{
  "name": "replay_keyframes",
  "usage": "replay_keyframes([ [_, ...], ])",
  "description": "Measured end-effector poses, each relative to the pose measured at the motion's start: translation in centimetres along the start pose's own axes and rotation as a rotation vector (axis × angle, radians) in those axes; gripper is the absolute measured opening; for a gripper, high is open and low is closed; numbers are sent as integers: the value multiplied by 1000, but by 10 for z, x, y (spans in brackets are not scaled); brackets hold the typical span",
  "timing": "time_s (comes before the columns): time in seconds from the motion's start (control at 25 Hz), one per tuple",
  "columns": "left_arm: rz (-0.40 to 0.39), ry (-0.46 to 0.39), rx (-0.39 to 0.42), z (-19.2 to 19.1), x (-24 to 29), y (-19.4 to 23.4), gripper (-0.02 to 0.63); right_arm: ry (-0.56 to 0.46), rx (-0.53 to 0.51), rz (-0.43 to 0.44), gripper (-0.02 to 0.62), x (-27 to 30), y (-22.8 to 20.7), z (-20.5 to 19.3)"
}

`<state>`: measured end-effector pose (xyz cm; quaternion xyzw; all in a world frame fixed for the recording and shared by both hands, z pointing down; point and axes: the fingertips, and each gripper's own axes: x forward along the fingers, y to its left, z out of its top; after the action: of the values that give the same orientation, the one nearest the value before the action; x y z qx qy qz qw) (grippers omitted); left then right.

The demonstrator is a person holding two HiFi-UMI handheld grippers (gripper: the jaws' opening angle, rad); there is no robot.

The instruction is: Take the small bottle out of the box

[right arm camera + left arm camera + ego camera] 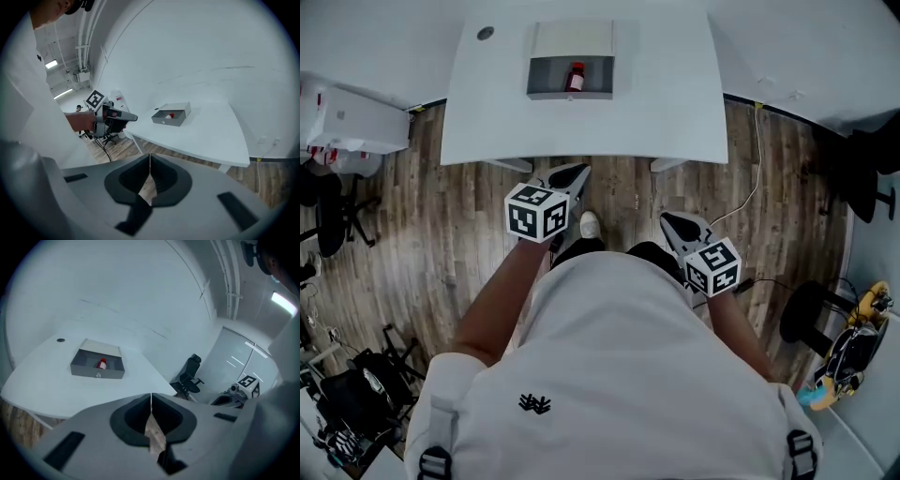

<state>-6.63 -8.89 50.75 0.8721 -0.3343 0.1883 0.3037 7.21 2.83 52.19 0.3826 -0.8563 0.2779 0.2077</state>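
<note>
Standing at the near edge of a white table (pixel 675 112), a person in a white shirt (pixel 619 356) holds both grippers above the wood floor (pixel 422 216), short of the tabletop. The left gripper (pixel 573 174) points toward the table from just in front of its edge. In the left gripper view its jaws are pressed together along a thin seam, and nothing sits between them. The right gripper (pixel 676 223) is a little nearer to the person's body and is set lower in the head view. Its jaws are likewise closed tight and empty, as the right gripper view shows. Each gripper carries its cube of square markers behind the jaws.

The box (pixel 544 77) lies on the far half of the table, well apart from both grippers. It is grey, with an open compartment facing the person and a pale flat part behind that. The small bottle (pixel 575 77), mostly red, stands upright inside the open compartment, a little right of centre as the head view shows it. A small dark round cap (pixel 485 33) sits in the tabletop to the left of the box. A thin cable (pixel 757 178) runs across the floor on the right. A black office chair (pixel 190 376) stands past the table's corner in the left gripper view.
</note>
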Motion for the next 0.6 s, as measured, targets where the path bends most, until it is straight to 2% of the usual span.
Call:
replay_keyframes([
  [0.28, 72, 18, 17, 42, 38, 62, 63, 12, -33, 51, 9, 36, -23, 38],
  [0.6, 220, 75, 15, 83, 85, 123, 115, 26, -107, 130, 9, 60, -87, 83],
])
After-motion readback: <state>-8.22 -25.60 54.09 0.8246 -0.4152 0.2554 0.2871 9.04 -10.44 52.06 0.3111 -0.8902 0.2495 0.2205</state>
